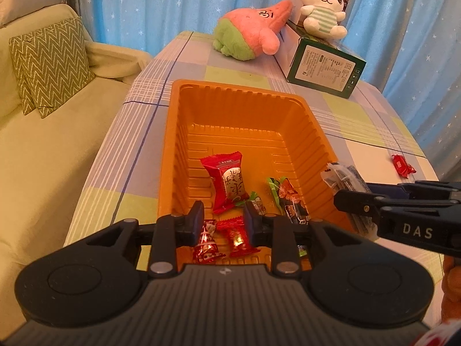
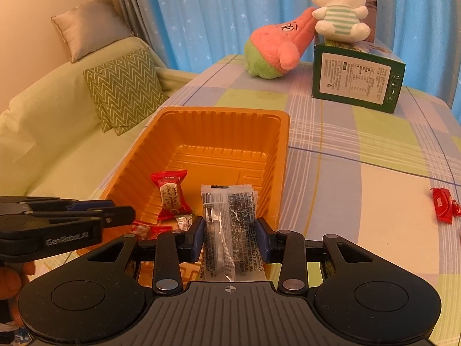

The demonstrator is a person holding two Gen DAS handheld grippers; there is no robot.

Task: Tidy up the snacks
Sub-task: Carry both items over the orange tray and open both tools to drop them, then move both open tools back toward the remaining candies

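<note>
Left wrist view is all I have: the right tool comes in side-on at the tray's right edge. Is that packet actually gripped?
Observer: Yes. The right wrist view shows the right tool clamping the clear packet from both sides.
Operator: Where is its free end?
Observer: Over the inside of the orange tray, beside the right wall.
Operator: How does my tool look from there?
Observer: Side-on, the left tool has its tips just above loose red candies; nothing looks clamped.
</note>
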